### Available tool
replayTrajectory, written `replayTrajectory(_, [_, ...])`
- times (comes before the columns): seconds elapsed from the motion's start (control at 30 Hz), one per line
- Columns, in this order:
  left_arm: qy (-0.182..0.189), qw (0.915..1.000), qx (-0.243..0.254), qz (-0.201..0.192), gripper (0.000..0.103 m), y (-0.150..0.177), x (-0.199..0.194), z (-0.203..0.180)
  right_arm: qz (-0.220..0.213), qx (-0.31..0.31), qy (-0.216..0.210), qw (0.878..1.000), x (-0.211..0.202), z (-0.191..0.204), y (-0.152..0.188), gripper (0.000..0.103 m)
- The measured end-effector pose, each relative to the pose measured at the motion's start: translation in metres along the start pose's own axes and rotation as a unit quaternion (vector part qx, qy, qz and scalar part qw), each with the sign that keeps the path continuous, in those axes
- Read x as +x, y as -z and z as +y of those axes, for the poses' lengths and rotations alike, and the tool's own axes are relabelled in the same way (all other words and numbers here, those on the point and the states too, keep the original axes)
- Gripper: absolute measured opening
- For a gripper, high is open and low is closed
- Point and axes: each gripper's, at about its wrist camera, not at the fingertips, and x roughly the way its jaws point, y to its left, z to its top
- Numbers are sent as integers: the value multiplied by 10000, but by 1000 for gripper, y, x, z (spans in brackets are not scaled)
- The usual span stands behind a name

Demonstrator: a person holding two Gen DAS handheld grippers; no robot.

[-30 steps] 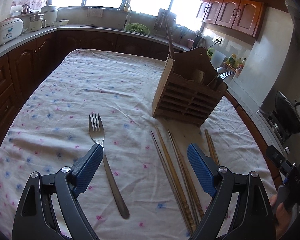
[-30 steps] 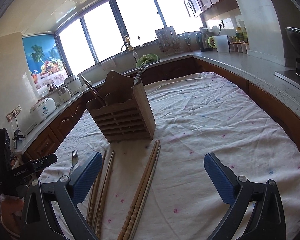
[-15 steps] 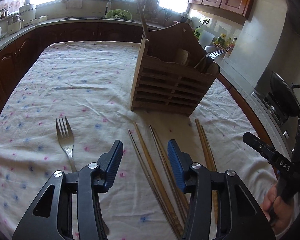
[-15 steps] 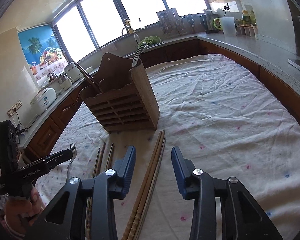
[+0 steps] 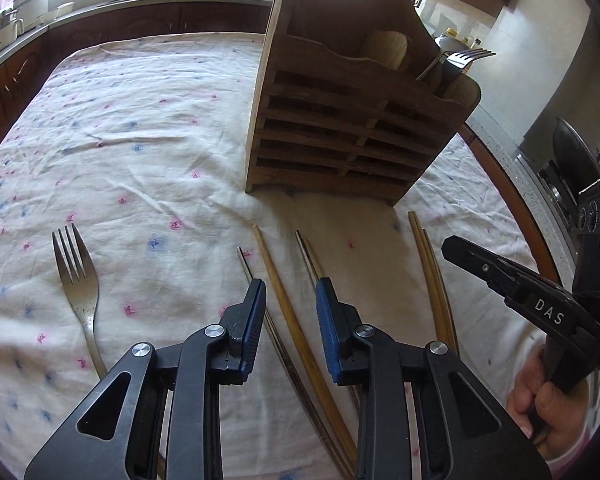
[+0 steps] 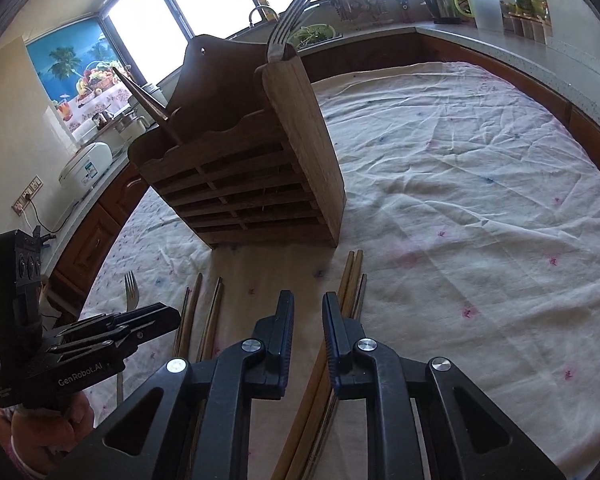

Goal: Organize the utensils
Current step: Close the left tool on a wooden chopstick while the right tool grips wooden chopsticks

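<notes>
**Two grippers close in on chopsticks beside a wooden caddy**

Left wrist view: the left gripper (image 5: 290, 294), black with blue pads, tilts down over a white cloth-covered table (image 5: 140, 120) sprinkled with pink and blue marks. Its jaws are narrowing, and a light brown wooden chopstick (image 5: 278, 280) lies on the cloth in the gap between them, not yet pinched; a darker chopstick (image 5: 249, 264) runs just beside the left pad. Left of them rests a silver metal fork (image 5: 76, 276). Farther off stands a slatted brown wooden utensil caddy (image 5: 340, 132), with a steel fork (image 5: 466, 58) poking from its right compartment. At the right edge a person's hand (image 5: 548, 404) grips the other tool's handle.

Right wrist view: the right gripper (image 6: 308, 316) also angles down, jaws closing with bare cloth showing in the narrow gap. A bundle of tan wooden chopsticks (image 6: 354, 280) lies under and just beside its right pad. The caddy (image 6: 244, 184) stands beyond, a fork (image 6: 288, 20) rising from its right side and a dark stick (image 6: 140, 100) leaning out of its left. Two more chopstick pairs (image 6: 208, 312) lie to the near left.
</notes>
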Motion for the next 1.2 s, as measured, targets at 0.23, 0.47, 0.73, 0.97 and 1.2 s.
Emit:
replayTrajectory(0.23, [-8,9999,3,136,25,-6,15,4,269,24,140,9995,23,-5,-7,15])
replayTrajectory(0.47, [-43,9996,155,210,24,-17,28,3,429,88,159,9989,39,-12,-12,9])
replayTrajectory(0.73, [-112,9981,524,292,21,-26,35,-1,453,-59,269,9986,47,-9,-22,8])
replayTrajectory(0.97, [-191,9976,629,240,8,-25,33,3,380,-174,329,9986,47,-8,-21,7])
replayTrajectory(1.2, [-229,9973,655,236,6,-13,15,18,283,-2,153,9995,35,-10,-13,6])
